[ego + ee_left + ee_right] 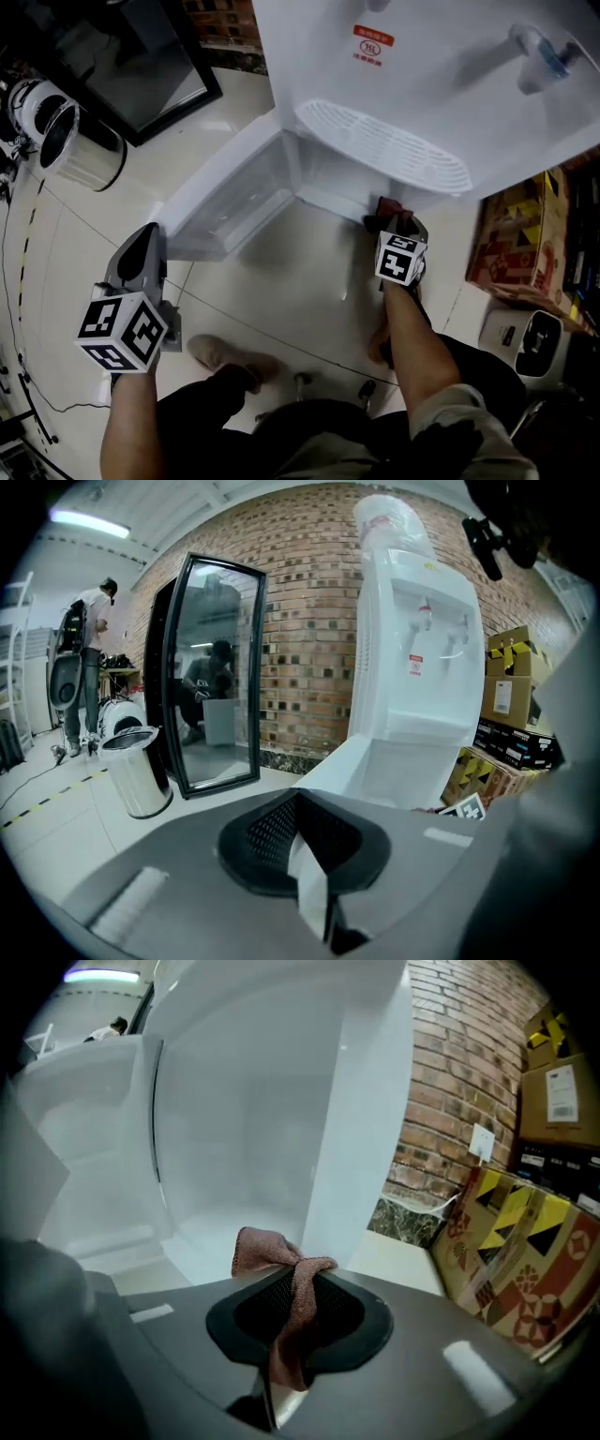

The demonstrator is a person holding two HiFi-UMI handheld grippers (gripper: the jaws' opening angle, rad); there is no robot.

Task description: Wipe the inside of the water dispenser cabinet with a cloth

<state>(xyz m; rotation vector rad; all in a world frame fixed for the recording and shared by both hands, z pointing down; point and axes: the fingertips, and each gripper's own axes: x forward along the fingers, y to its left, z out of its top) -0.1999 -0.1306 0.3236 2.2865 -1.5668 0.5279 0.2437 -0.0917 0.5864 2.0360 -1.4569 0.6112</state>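
Note:
The white water dispenser [412, 84] stands ahead with its lower cabinet door [225, 202] swung open to the left. My right gripper [394, 223] sits low at the cabinet's mouth [342, 183], shut on a reddish-brown cloth [387, 206]. In the right gripper view the cloth [281, 1288] is pinched between the jaws and bunches out ahead of them, with the white cabinet interior [234, 1147] just beyond. My left gripper [150, 236] is shut and holds nothing, near the free end of the open door. Its view shows the dispenser [412, 667] from the side.
A steel bin [80, 150] and a black-framed glass panel [159, 75] stand at the left. Cardboard boxes [525, 244] crowd the dispenser's right side. My shoe [220, 354] rests on the tiled floor. A person [94, 649] stands far off left.

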